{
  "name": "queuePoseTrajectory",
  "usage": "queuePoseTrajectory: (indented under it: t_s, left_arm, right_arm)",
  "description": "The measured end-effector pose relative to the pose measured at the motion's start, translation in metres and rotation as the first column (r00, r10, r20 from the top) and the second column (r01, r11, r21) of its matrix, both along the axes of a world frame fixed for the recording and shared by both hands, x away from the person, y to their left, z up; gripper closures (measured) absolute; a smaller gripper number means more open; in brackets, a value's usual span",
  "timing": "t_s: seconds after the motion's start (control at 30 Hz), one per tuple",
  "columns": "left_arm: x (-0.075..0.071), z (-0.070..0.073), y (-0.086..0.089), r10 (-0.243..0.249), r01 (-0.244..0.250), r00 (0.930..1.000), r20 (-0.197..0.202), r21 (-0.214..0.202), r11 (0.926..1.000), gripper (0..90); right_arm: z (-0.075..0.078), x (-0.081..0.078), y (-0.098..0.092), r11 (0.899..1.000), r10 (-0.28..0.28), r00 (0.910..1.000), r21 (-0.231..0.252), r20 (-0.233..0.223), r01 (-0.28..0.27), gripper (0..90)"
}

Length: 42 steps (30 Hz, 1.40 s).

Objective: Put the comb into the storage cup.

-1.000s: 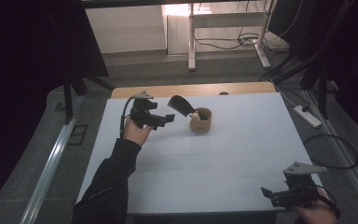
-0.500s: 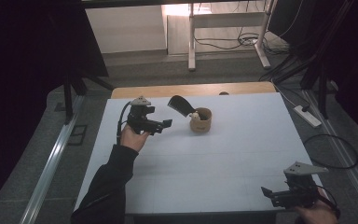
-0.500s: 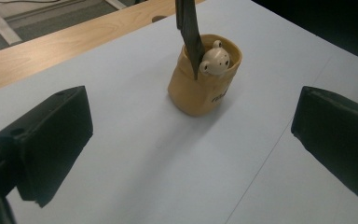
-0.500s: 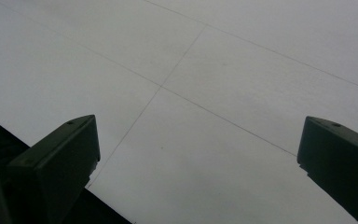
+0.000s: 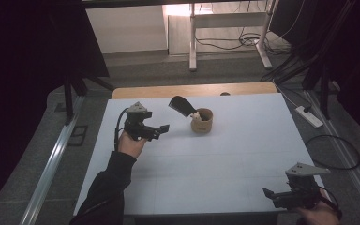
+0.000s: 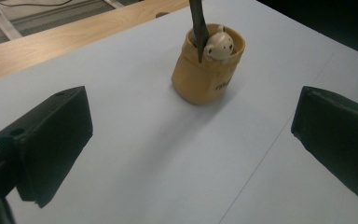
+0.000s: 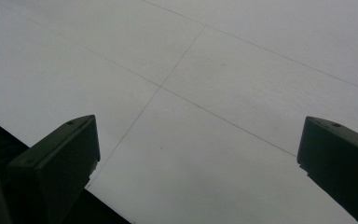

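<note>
Left tool (image 5: 161, 130): jaws spread wide, holding nothing, raised over the counter (image 5: 225, 164) and aimed at the pot, likely lined up for a reach.
Right tool (image 5: 271, 194): jaws wide, empty, parked at the counter's near right corner, well apart from the work.
Pot (image 5: 201, 120): tan, upright, near the far edge, just right of the left tool.
Black spatula (image 5: 182, 105): stands in the pot, leaning left.
Left gripper view: a small bear figure (image 6: 219, 45) on the pot's rim, too small to tell from above.

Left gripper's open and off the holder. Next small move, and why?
Probably ease the left gripper forward toward the tan holder. Its jaws are wide open with nothing between them, the holder sits ahead and apart from them, and the black utensil leans out of it. The right gripper is far off at the near table edge.
</note>
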<state>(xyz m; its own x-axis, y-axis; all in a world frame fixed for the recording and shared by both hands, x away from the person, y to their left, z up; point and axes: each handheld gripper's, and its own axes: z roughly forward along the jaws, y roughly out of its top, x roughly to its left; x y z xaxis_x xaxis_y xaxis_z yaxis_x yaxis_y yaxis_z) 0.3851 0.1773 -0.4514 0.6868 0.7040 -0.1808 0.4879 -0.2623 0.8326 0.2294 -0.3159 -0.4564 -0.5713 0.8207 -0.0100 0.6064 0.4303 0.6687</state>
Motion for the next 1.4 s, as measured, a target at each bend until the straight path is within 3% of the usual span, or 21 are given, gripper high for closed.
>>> queuePoseTrajectory:
  t_s: [0.37, 0.57, 1.1, 1.4]
  left_arm:
    - [-0.015, -0.008, 0.003, -0.009, 0.009, 0.9999, 0.013, 0.001, 1.0000, 0.0]
    - [-0.025, -0.008, 0.004, -0.013, 0.012, 0.9997, 0.022, 0.022, 0.9997, 0.0]
    - [-0.060, -0.007, 0.020, 0.028, -0.028, 0.9995, 0.014, -0.013, 0.9995, 0.0]
    - [-0.080, -0.008, 0.027, 0.036, -0.036, 0.9993, 0.014, -0.003, 0.9993, 0.0]
  right_arm:
    - [0.000, 0.000, 0.000, 1.000, 0.007, 1.0000, 0.001, 0.000, -0.007, 0.0]
    - [0.000, 0.000, 0.000, 1.000, 0.008, 1.0000, 0.001, 0.000, -0.008, 0.0]
    - [0.000, 0.000, 0.001, 1.000, 0.011, 0.9999, -0.003, -0.003, -0.011, 0.0]
    - [0.000, 0.000, 0.002, 1.000, 0.013, 0.9999, -0.006, -0.006, -0.013, 0.0]
